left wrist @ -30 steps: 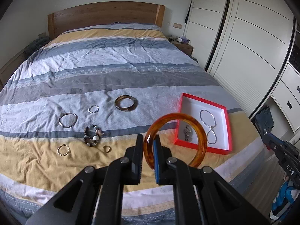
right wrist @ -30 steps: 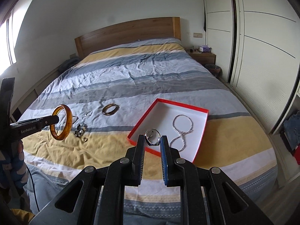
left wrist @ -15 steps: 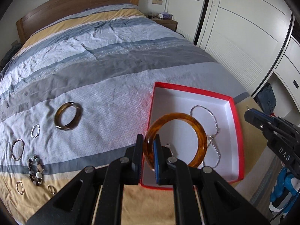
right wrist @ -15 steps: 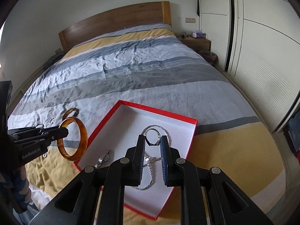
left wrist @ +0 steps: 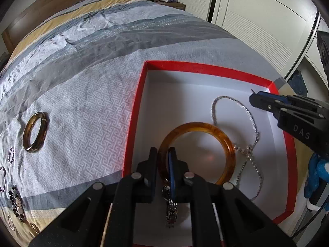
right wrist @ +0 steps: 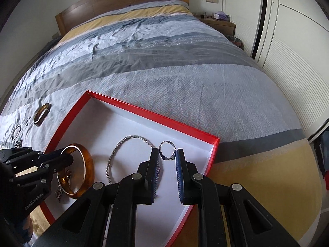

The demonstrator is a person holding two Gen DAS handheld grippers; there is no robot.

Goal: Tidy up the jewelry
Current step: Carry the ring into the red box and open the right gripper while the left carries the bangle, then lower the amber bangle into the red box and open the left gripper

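My left gripper (left wrist: 162, 154) is shut on an amber bangle (left wrist: 224, 144) and holds it low inside the red box (left wrist: 205, 66) with the white floor. The bangle also shows in the right wrist view (right wrist: 87, 164), held by the left gripper (right wrist: 67, 157). My right gripper (right wrist: 167, 154) holds a small silver ring (right wrist: 167, 150) between its fingertips, over the box's right part. A silver chain necklace (left wrist: 249, 144) and a small watch-like piece (left wrist: 170, 210) lie in the box.
Loose jewelry lies on the striped bedspread left of the box: a brown bangle (left wrist: 35, 131), thin hoops (left wrist: 2, 178) and a beaded bracelet (left wrist: 17, 203). White wardrobe doors (left wrist: 257, 20) stand to the right. A wooden headboard (right wrist: 123, 6) is at the far end.
Both grippers have moved forward and down over the red box. The amber bangle now hangs just above the box floor, and the ring is lower over the box.
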